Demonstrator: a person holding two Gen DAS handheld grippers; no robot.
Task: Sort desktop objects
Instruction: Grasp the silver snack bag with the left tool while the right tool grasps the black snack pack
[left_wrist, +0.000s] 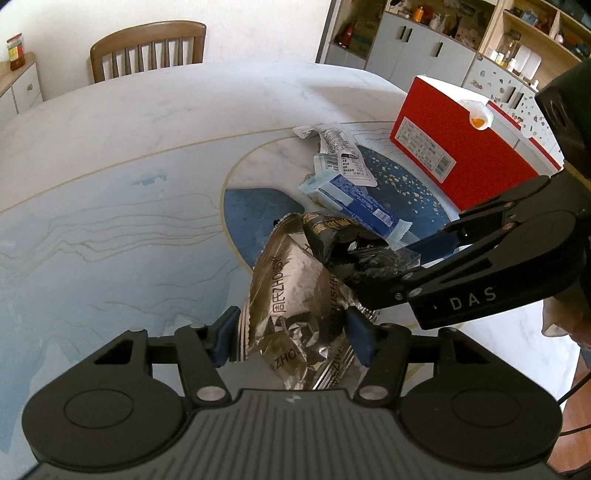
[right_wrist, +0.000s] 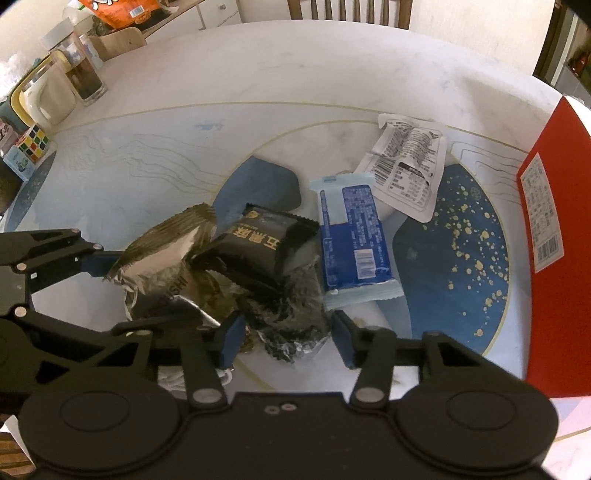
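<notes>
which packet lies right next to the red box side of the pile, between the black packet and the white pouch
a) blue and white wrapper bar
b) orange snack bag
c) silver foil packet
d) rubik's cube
a, the blue and white wrapper bar lies with the black packet on one side and the white pouch on the other, toward the red box.

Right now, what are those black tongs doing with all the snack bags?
A person is sorting snack packets on a round table, holding tongs in each hand. The left tongs are around a crumpled silver bag. The right tongs are around a crinkly dark wrapper, just below a black packet. A blue bar and a white pouch lie untouched, near a red box.
</notes>
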